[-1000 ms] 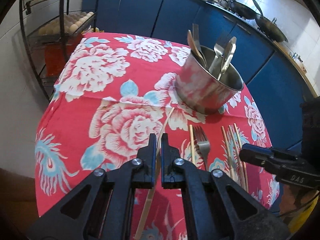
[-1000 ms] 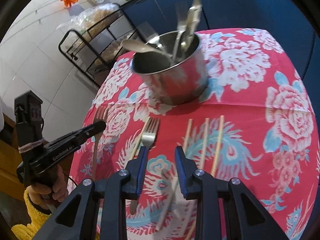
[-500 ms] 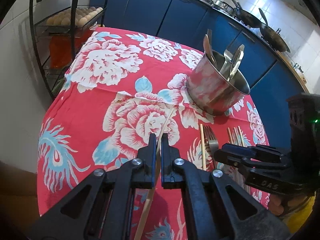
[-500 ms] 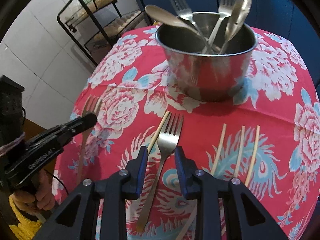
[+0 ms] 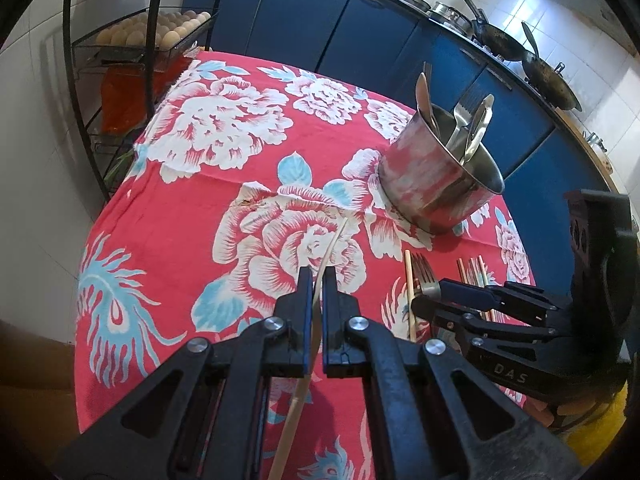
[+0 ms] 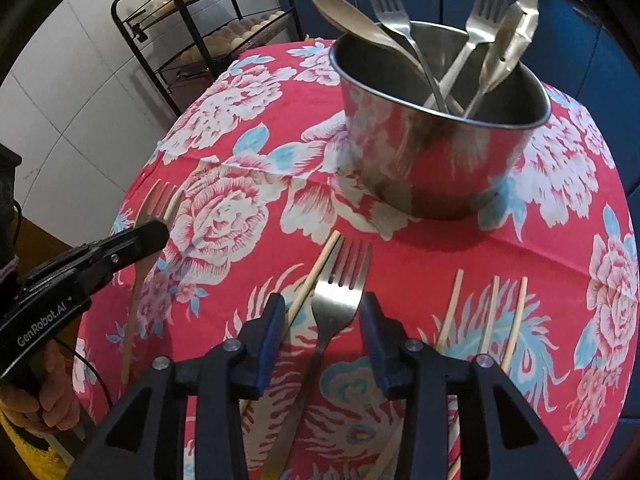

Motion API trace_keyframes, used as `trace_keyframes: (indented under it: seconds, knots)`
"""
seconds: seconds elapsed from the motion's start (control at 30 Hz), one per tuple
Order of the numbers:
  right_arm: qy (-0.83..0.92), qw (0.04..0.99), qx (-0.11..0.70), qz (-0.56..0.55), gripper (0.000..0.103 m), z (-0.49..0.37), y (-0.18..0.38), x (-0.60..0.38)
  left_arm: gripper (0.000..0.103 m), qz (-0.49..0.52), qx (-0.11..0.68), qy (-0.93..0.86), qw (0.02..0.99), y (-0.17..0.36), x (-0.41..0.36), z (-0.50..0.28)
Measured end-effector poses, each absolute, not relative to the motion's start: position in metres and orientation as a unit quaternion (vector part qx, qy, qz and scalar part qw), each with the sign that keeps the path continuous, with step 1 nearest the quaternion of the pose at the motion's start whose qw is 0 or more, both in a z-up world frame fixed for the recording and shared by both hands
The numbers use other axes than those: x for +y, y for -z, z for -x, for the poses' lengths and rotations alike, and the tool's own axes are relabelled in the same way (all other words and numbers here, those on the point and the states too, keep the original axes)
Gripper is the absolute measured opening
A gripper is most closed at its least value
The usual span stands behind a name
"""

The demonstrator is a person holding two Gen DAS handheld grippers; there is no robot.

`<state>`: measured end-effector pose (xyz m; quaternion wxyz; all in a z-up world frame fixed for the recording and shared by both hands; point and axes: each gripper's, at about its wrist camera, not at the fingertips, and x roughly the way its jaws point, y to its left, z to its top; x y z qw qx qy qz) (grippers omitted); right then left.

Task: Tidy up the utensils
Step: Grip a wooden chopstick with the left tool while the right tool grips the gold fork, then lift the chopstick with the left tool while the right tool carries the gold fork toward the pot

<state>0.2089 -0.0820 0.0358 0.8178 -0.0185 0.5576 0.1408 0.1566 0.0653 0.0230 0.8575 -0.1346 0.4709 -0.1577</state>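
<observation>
Tongs first: our left tongs sit clamped on a thin pale chopstick, as a second ago. Between the spreading pads of our right tongs lies a dull steel fork, flat on the red flowered bench, tines away from us, untouched; a chopstick touches its left side. These tongs stood farther back before. Beyond the fork stands the shiny steel pot, holding forks and spoons.
</observation>
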Motion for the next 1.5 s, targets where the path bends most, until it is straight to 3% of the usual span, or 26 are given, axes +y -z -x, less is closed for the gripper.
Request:
trace_keyframes:
  seconds: [0.07,0.4,1.1,1.5]
  knots:
    - [-0.134,0.823,0.551,0.035,0.028,-0.209,-0.035,-0.08,0.0,0.135,0.471,0.158,0.857,-0.023,0.066,-0.157]
    - [-0.156,0.826,0.542,-0.022,0.027,-0.204,-0.038,-0.094,0.0,0.134,0.468,0.158,0.859,-0.026,0.066,-0.155]
    - [-0.22,0.905,0.349,-0.103,0.027,-0.134,-0.099,-0.126,0.0,0.133,0.432,0.18,0.873,-0.063,0.053,-0.142]
    - [-0.194,0.926,0.308,-0.099,0.027,-0.131,-0.119,-0.143,0.0,0.127,0.413,0.188,0.882,-0.083,0.043,-0.142]
